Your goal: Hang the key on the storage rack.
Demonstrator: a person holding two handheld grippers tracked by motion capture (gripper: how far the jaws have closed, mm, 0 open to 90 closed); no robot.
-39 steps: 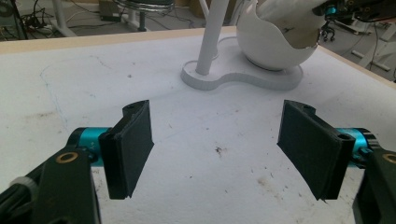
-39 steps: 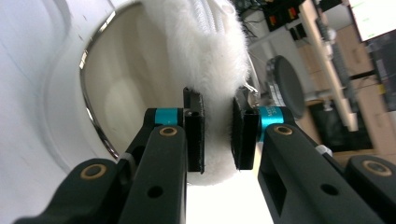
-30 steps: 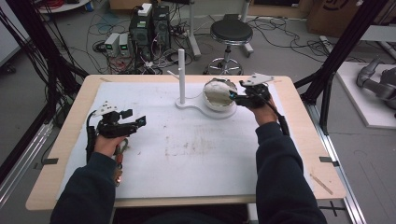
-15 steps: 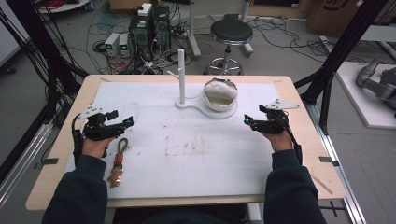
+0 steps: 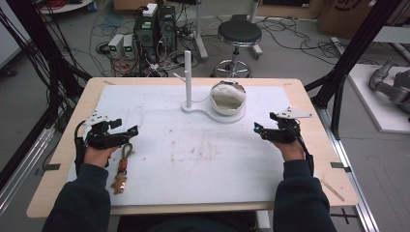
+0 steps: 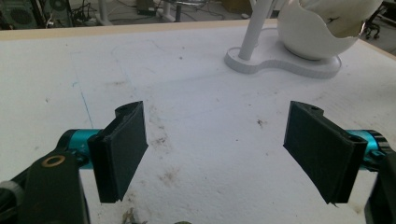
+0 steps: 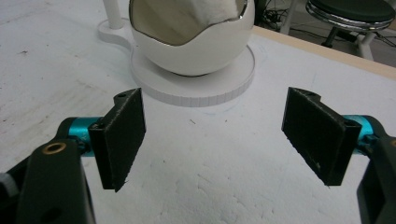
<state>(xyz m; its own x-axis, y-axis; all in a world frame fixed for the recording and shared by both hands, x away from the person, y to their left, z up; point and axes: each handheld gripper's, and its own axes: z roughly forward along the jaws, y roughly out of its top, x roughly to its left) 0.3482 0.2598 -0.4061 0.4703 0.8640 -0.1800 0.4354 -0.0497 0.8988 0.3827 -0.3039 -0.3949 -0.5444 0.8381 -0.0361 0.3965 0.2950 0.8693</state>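
A white egg-shaped bowl (image 5: 228, 96) with a cut-out front sits on a flat white stand (image 5: 198, 107) beside an upright white post (image 5: 187, 77). Pale cloth (image 7: 205, 11) lies inside the bowl (image 7: 196, 42). My right gripper (image 5: 257, 129) rests at the right of the mat, pointing left, well short of the bowl. Its jaws have just been opening and stand wide with nothing between them (image 7: 212, 140). My left gripper (image 5: 133, 130) lies at the left of the mat, open and empty (image 6: 215, 149); the bowl (image 6: 322, 28) shows far ahead of it.
A small brown keychain with a cord loop (image 5: 123, 164) lies on the white mat (image 5: 203, 159) just beside my left hand. Beyond the wooden table's far edge (image 5: 145, 79) stand a stool (image 5: 238, 34), computer boxes and cables on the floor.
My right hand has drawn back from the bowl toward the near right of the table and come down, jaws wider. The left hand shifted slightly left, uncovering the keychain.
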